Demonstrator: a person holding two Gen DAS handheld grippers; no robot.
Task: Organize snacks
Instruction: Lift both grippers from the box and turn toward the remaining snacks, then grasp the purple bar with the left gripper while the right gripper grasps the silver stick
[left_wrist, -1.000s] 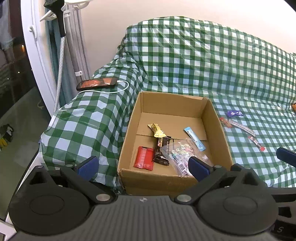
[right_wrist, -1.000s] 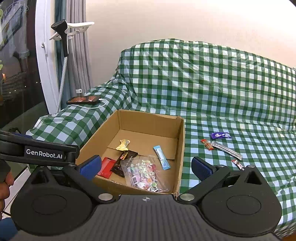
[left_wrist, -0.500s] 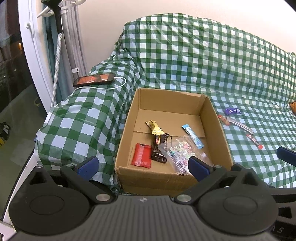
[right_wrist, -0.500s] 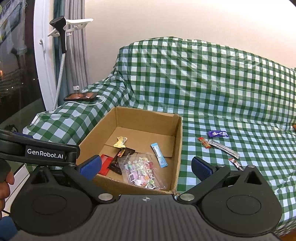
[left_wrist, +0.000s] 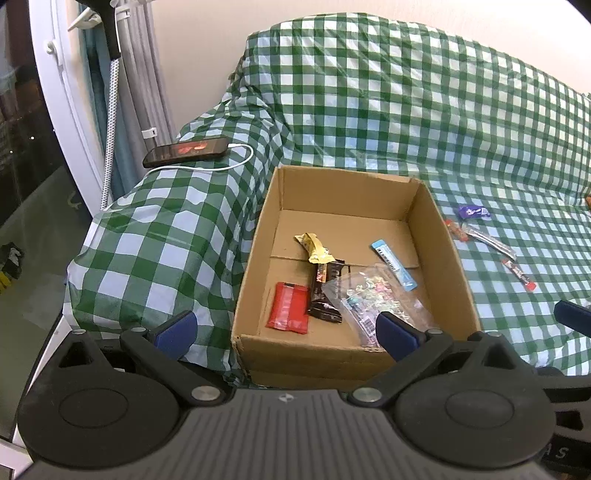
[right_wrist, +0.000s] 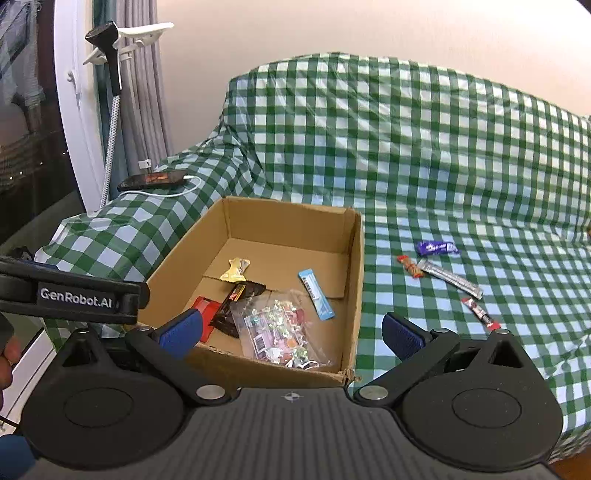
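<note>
On the green-checked sofa cover sits the open cardboard box holding a clear candy bag, beside loose snack bars, while the left gripper and right gripper hover spread wide, holding nothing.

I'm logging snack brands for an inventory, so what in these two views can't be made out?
- Red packet, right wrist view: mostly hidden behind the right gripper's left finger.
- Clear candy bag, left wrist view: near corner covered by the left gripper's right finger.
- Purple wrapper and thin sticks on the checkered cover: print too small to read.
- Orange object: cut off by the image edge.
</note>
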